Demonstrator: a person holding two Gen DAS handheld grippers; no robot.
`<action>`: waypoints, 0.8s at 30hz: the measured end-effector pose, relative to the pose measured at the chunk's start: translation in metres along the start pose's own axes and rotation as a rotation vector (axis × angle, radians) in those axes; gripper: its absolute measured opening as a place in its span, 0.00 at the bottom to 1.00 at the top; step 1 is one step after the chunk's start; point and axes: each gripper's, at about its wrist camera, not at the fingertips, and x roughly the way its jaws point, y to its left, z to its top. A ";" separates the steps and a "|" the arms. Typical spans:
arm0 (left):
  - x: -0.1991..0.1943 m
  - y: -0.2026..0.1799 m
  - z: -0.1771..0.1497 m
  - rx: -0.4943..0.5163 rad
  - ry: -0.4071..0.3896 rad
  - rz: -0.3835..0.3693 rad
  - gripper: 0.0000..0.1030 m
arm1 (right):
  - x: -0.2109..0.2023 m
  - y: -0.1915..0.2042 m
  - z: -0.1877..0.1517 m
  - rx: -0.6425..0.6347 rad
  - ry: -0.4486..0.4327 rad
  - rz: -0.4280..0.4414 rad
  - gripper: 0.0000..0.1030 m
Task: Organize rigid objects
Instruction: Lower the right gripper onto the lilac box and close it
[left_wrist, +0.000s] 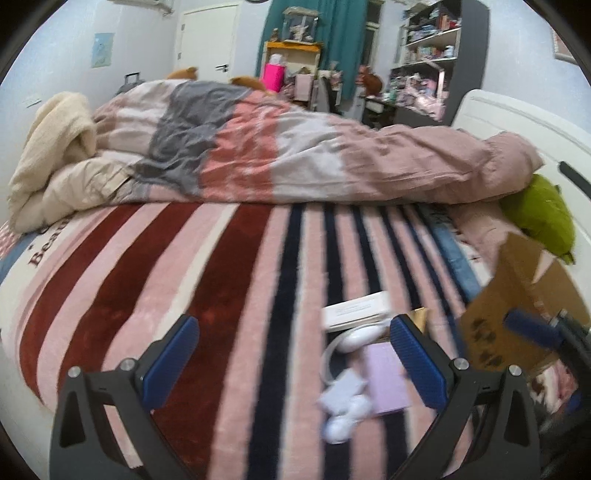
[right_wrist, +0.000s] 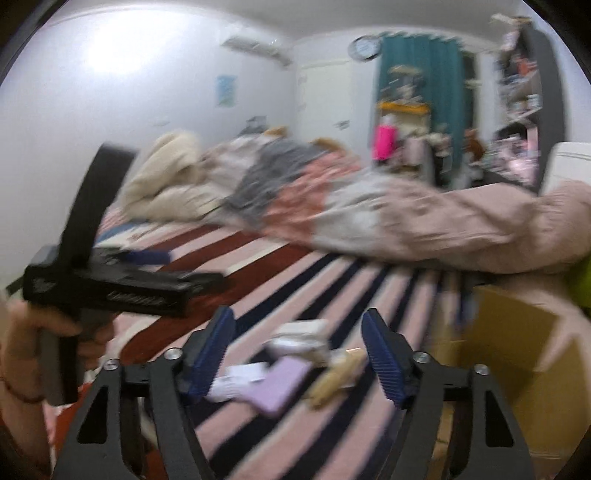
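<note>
Small objects lie in a cluster on the striped blanket (left_wrist: 229, 295): a white flat box (left_wrist: 356, 310), a white rounded gadget with a cord (left_wrist: 356, 338), a lilac box (left_wrist: 386, 376) and small white items (left_wrist: 345, 406). An open cardboard box (left_wrist: 517, 306) stands to their right. My left gripper (left_wrist: 295, 354) is open and empty above the blanket, left of the cluster. In the blurred right wrist view the lilac box (right_wrist: 280, 384), white box (right_wrist: 303, 338) and a tan object (right_wrist: 332, 380) lie under my open, empty right gripper (right_wrist: 299, 347). The cardboard box (right_wrist: 509, 354) is to the right.
A rumpled pink and grey duvet (left_wrist: 295, 147) and a cream blanket (left_wrist: 55, 147) are heaped across the far bed. A green plush (left_wrist: 543, 214) lies by the white headboard (left_wrist: 517, 125). Shelves and a desk stand behind. The left gripper's body (right_wrist: 110, 284) is at left.
</note>
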 end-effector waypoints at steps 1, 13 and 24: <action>0.003 0.007 -0.003 -0.006 0.006 0.008 1.00 | 0.012 0.004 -0.004 0.005 0.034 0.031 0.63; 0.017 0.049 -0.018 -0.086 0.035 -0.006 0.99 | 0.131 -0.017 -0.061 0.201 0.399 -0.024 0.48; 0.013 0.029 -0.019 -0.043 0.045 -0.072 0.99 | 0.096 -0.028 -0.072 0.161 0.480 -0.015 0.37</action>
